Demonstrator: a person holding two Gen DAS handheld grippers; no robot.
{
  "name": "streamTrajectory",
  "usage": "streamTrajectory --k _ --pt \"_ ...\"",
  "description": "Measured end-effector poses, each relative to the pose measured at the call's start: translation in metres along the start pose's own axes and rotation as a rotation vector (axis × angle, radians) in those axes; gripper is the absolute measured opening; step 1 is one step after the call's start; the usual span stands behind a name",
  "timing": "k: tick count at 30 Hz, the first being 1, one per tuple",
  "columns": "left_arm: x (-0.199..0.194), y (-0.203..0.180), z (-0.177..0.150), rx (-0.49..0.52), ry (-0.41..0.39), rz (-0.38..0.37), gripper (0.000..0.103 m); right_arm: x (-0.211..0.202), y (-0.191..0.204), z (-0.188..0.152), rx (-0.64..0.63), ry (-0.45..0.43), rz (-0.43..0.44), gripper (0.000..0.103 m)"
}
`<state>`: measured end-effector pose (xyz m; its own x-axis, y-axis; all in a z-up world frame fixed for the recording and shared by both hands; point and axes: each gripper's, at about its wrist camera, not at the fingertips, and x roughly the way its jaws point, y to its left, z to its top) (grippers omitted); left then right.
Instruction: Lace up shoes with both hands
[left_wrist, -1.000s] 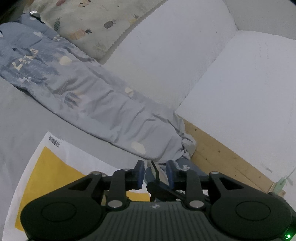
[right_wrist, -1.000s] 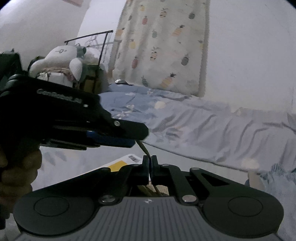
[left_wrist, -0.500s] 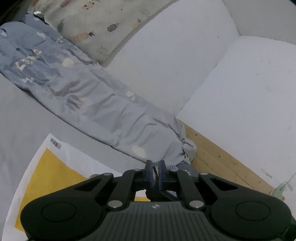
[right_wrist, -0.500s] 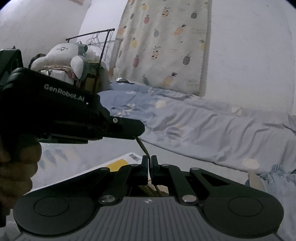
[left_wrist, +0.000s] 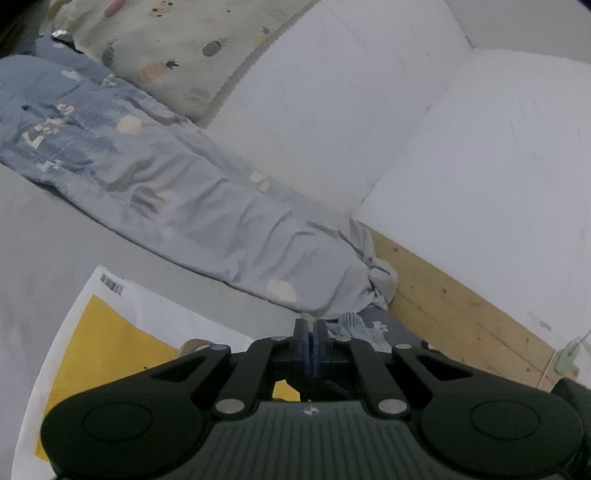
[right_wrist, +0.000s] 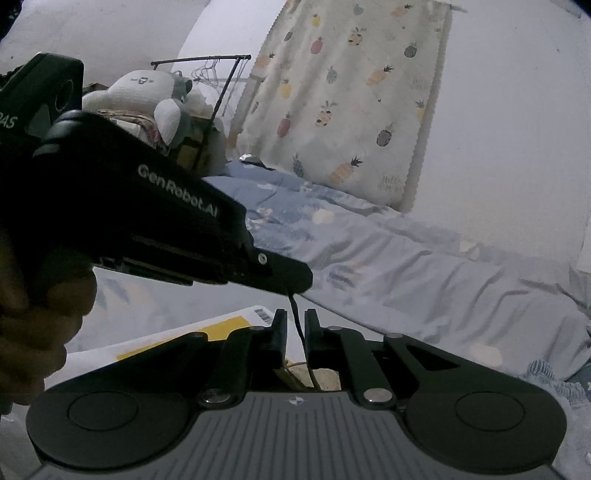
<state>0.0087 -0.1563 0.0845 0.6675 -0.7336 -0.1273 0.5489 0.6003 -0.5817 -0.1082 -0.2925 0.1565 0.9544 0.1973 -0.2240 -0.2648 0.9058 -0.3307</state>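
Observation:
A thin dark shoelace (right_wrist: 292, 301) hangs from the tip of my left gripper (right_wrist: 295, 281), which reaches in from the left and is shut on it. In the left wrist view the left gripper (left_wrist: 311, 328) has its blue pads pressed together. My right gripper (right_wrist: 294, 320) sits just below, and its jaws are opening. The lace runs down through the gap and the pads do not press on it. A tan piece under the right jaws (right_wrist: 327, 376) may be the shoe; the rest of it is hidden behind the gripper bodies.
A white and yellow mailer bag (left_wrist: 110, 332) lies on the grey bed sheet. A blue quilt (left_wrist: 184, 206) stretches behind it, with a wooden bed frame (left_wrist: 461, 325) to the right. A hand (right_wrist: 33, 325) holds the left gripper. A plush toy (right_wrist: 147, 96) and a pineapple curtain (right_wrist: 351, 92) stand behind.
My left gripper's jaws have closed from apart to together on the lace. My right gripper's jaws, shut on the lace before, have parted a little.

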Motion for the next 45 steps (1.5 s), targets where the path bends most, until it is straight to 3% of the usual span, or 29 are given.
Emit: streamTrajectory --k 6,12,15,21,27,29,30,33,41,45 --pt "0.0 -0.002 -0.002 0.008 0.004 -0.009 0.0 0.0 0.0 -0.001 0.0 -0.01 -0.001 0.001" --pt "-0.002 -0.003 -0.002 -0.014 -0.03 0.037 0.011 0.0 -0.022 0.002 0.105 -0.017 -0.014 0.001" --pt "-0.006 0.002 0.001 -0.033 -0.047 0.073 0.018 -0.001 -0.054 0.006 0.191 -0.033 -0.091 0.001" --pt "-0.008 0.01 0.007 -0.045 -0.057 0.116 0.023 -0.025 -0.125 0.024 0.358 -0.133 -0.29 0.001" --pt "-0.004 0.015 0.01 -0.02 0.002 0.171 0.028 -0.042 -0.159 0.046 0.369 -0.216 -0.452 0.001" --pt "-0.002 0.016 0.01 -0.004 0.037 0.194 0.038 -0.047 -0.163 0.053 0.373 -0.242 -0.478 0.001" --pt "-0.002 0.016 0.009 0.005 0.052 0.207 0.044 -0.045 -0.161 0.056 0.358 -0.235 -0.461 0.001" --pt "0.0 0.019 0.005 0.018 0.109 0.208 0.044 -0.039 -0.155 0.065 0.312 -0.211 -0.406 0.001" --pt "0.007 0.025 -0.005 0.067 0.214 0.211 0.044 0.006 -0.084 0.034 0.062 0.021 -0.152 0.001" --pt "0.008 0.023 -0.013 0.093 0.256 0.205 0.041 0.019 -0.051 0.026 -0.061 0.093 -0.032 0.001"
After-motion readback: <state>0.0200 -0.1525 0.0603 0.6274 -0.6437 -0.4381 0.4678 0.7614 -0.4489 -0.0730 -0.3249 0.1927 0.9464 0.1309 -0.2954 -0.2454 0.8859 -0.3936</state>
